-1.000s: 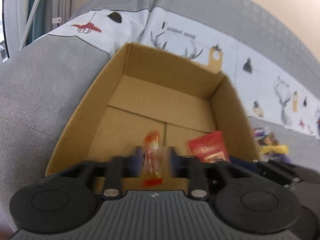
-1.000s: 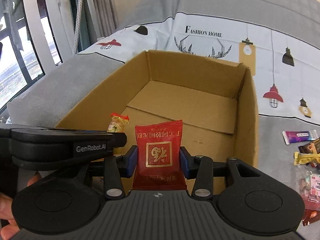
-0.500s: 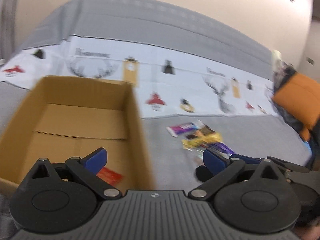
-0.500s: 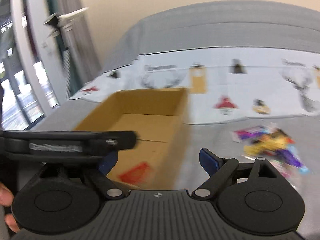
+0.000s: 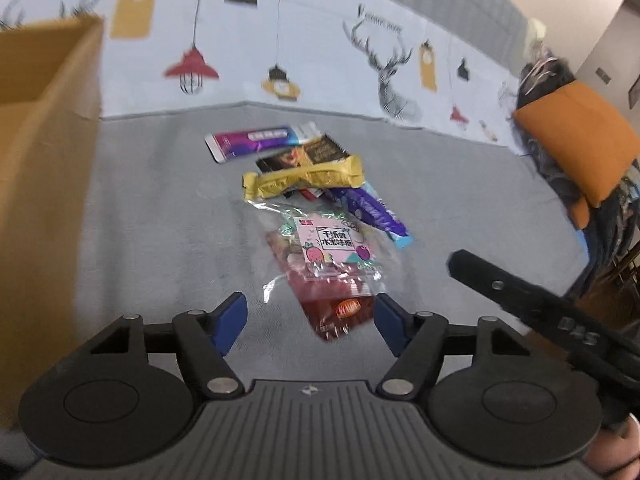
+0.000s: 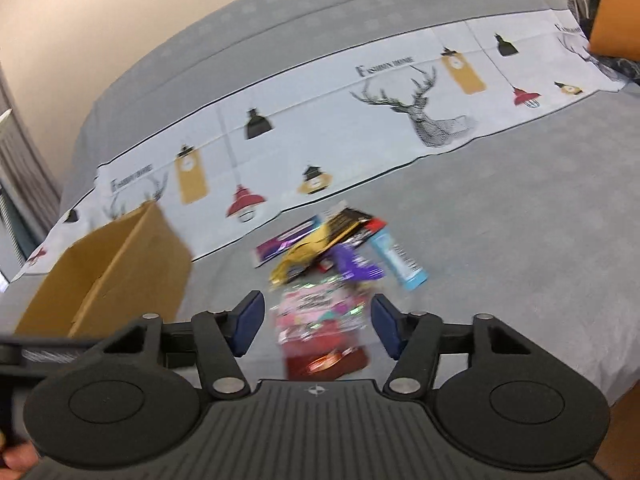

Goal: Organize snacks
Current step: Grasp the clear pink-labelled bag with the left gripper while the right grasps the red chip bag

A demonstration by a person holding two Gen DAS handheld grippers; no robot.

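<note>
Both our grippers are wide open with nothing in them, left gripper [image 5: 310, 322] and right gripper [image 6: 318, 326] both pointed at the snack pile on the grey sofa seat [image 5: 160, 216]. Nearest is a red packet [image 5: 334, 312], half under a clear crinkly bag with a pink label [image 5: 326, 246]. Those look light, soft and slippery, so we'd pinch a flat sealed edge, not the puffy middle. Further back are a purple bar [image 5: 372, 210], a yellow wrapper [image 5: 304, 178] and a purple-white stick pack [image 5: 260, 142]. The cardboard box [image 5: 44, 168] sits off to the left, well apart from the pile.
</note>
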